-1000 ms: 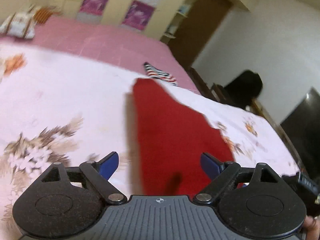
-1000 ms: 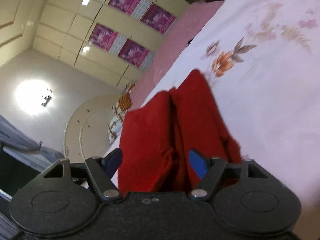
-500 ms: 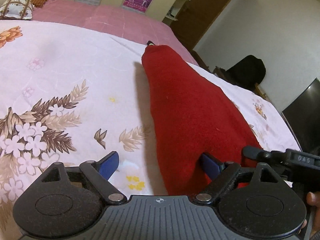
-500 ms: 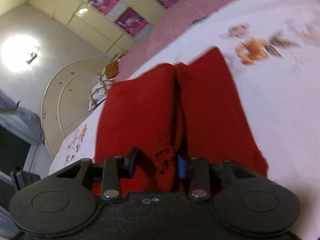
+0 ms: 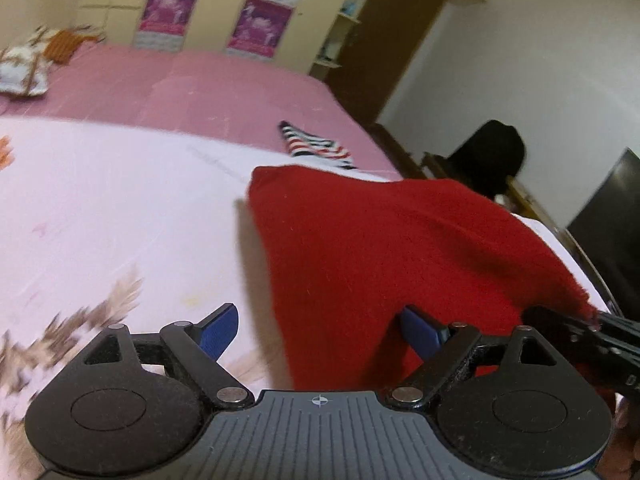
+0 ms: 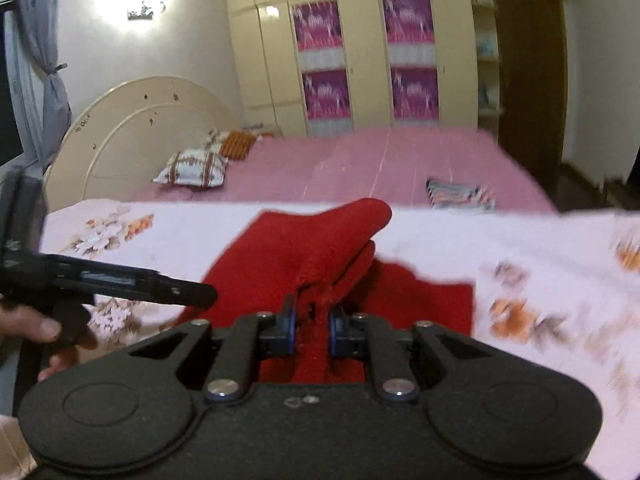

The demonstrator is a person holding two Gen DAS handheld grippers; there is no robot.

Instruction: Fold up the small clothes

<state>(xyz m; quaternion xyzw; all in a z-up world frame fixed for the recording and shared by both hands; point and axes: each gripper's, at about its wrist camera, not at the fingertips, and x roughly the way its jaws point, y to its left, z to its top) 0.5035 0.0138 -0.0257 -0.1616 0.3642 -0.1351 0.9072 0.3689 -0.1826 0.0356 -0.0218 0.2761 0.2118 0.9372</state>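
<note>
While the right tongs are clamped on a bunched edge of the red cloth, the left tongs stand wide apart with nothing between the blue pads, the cloth's near edge lying loosely in the gap and over the right pad. The cloth sits on the floral sheet of the bed, partly raised: in the right wrist view it rises from the sheet into the grip as a peaked fold, with a flatter part spread to the right on the sheet. In the left view it reads as a broad red slope running from the near right toward a corner at the far left. A striped garment lies farther off on the pink sheet, well apart from the work. The step in hand looks like a lift-and-fold, one edge held up by the right side alone. Next, the left tongs would probably need to close on a free edge or corner near them, so that both sides carry the cloth evenly before it is laid over itself; with one grip only, the fabric may sag and fold crookedly.
</note>
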